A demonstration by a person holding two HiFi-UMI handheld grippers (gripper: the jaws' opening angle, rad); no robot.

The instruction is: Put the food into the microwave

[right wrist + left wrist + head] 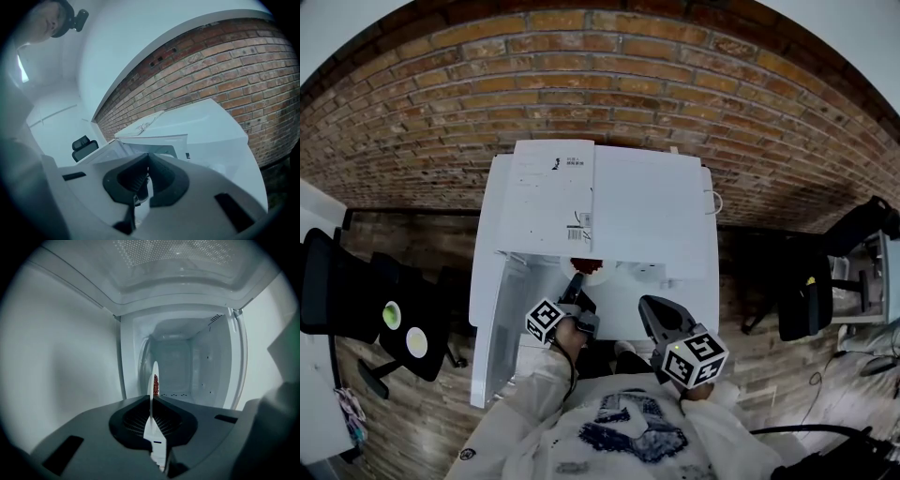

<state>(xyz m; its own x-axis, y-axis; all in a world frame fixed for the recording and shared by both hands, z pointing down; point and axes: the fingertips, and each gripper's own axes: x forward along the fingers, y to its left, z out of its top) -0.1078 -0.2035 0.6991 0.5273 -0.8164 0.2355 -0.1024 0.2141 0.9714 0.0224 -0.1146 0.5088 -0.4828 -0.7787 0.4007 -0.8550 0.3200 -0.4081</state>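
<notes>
Pinching the rim of a white plate (154, 373) tight in the left gripper (152, 399). Carrying red food (155, 385) on it, straight out past the fingers, long way pointing at the open microwave (187, 357). Right at its mouth, probably not set down inside yet. Holding the right gripper (146, 158) pressed together on nothing, farther back from the microwave. Counting up: one plate, one heap of food, one microwave, two grippers.

Left gripper (576, 286), pale-sleeved forearm extended forward, jaws clamped on the rim of a plate (155, 373) held edge-on; right gripper (652, 314), nearer the body, jaws closed together, holding nothing.
</notes>
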